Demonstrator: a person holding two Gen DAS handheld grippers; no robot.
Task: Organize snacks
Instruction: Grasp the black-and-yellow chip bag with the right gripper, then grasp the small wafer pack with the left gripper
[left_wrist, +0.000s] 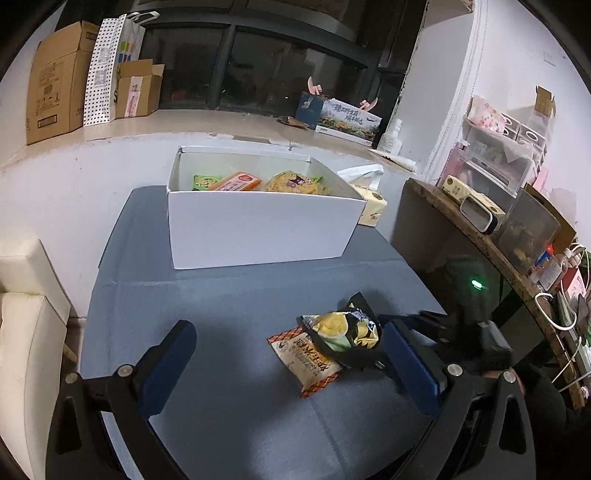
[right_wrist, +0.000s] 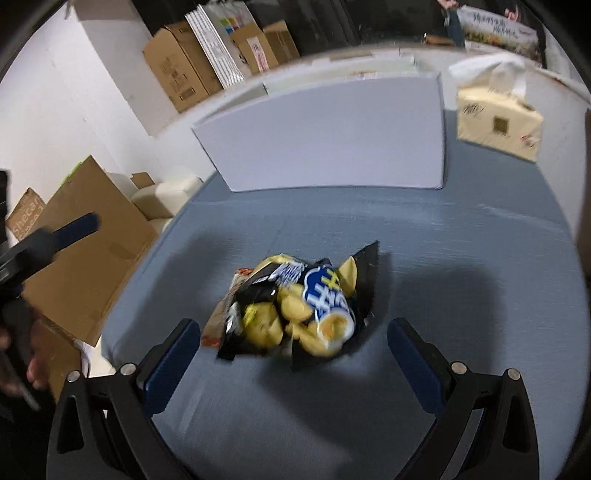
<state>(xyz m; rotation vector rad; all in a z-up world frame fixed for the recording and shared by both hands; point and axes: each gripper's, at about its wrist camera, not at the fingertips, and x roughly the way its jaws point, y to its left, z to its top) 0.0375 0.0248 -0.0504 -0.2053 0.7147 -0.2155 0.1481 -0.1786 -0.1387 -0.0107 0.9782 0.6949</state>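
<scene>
Table, grey-blue cloth: white box at the far side, several snacks already inside. Chips bag, black and yellow, lies near the front, overlapping an orange-edged packet. Right gripper: jaws wide open, empty, poised either side of the chips bag (view blurred). Left gripper: jaws wide open, empty, hanging over the table just beside the two snacks. Step in hand, by my reckoning: picking up the chips. Next move calls for closing on the bag without snagging the packet beneath, then carrying it to the box.
</scene>
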